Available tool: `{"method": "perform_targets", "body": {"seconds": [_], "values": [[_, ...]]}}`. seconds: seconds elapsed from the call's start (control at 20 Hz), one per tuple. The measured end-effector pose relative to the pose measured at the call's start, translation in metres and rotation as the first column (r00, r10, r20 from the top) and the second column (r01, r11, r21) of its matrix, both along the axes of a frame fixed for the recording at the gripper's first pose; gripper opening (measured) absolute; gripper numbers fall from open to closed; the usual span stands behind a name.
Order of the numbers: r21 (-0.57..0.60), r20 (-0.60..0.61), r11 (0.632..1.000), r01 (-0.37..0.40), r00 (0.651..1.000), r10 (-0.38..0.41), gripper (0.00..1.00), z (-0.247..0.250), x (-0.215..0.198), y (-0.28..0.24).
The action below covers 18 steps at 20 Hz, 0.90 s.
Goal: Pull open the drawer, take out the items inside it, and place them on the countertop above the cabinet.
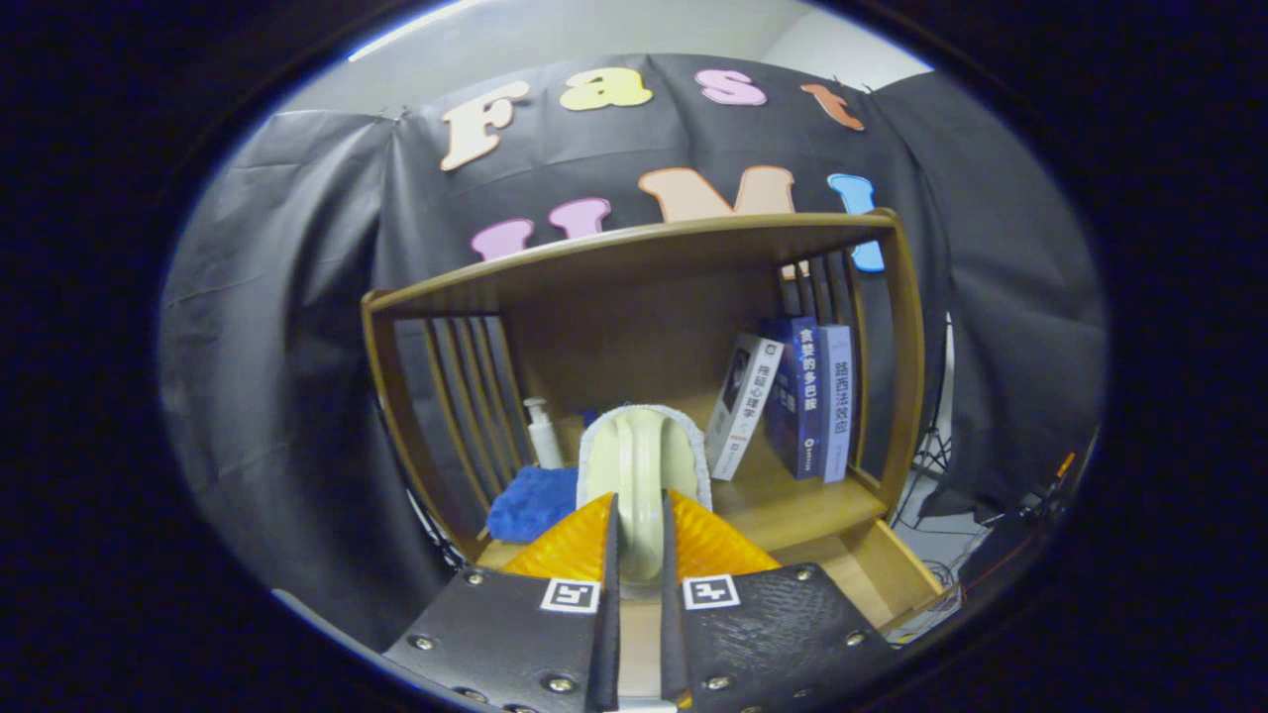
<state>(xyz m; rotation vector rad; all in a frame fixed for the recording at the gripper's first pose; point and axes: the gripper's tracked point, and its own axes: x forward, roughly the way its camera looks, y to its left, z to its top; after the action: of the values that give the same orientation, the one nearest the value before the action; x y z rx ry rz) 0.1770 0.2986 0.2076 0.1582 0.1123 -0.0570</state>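
— Holding a pale brush (pixel 642 465) in my hand-held gripper (pixel 640 540); both fingers (pixel 565 545) are clamped on its cream handle, one on each side, and the handle runs straight up between them.

— Where does the brush sit against the rest?

— I see its rounded head just ahead of the fingertips, with a whitish fuzzy rim around a cream body. It is raised in front of the wooden shelf (pixel 644 248), so it covers part of the shelf's back panel. I cannot tell whether it touches the surface (pixel 792 505) or hangs above it.

— What else is on that surface?

— I have a blue cloth (pixel 530 500) lying bunched just left of the brush, beside my left finger. Behind the cloth a small white pump bottle (pixel 542 434) stands upright near the slatted left side of the shelf. To the right of the brush, three books (pixel 792 401) stand together: the white one leans to the right against the two blue ones, which stand almost upright by the slatted right side.

— And the drawer?

— I see a strip of wood (pixel 882 574) lower down to the right, beyond my right finger, in front of the surface; I cannot tell if it is the drawer.
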Motion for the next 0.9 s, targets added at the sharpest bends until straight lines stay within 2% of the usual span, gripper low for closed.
{"method": "perform_targets", "body": {"seconds": [0.2, 0.5, 0.6, 0.8, 0.9], "values": [[-0.018, -0.080, 0.999, 0.043, 0.996, -0.045, 0.16, -0.016, 0.056, -0.029], [-0.017, -0.241, 1.000, 0.001, 0.971, -0.005, 0.17, -0.074, 0.119, -0.031], [-0.068, -0.260, 0.998, -0.015, 0.966, -0.003, 0.17, -0.088, 0.136, -0.036], [-0.062, -0.350, 0.997, -0.055, 0.936, 0.030, 0.17, -0.130, 0.156, -0.019], [-0.078, -0.402, 0.996, -0.039, 0.915, 0.005, 0.17, -0.154, 0.169, -0.023]]}}
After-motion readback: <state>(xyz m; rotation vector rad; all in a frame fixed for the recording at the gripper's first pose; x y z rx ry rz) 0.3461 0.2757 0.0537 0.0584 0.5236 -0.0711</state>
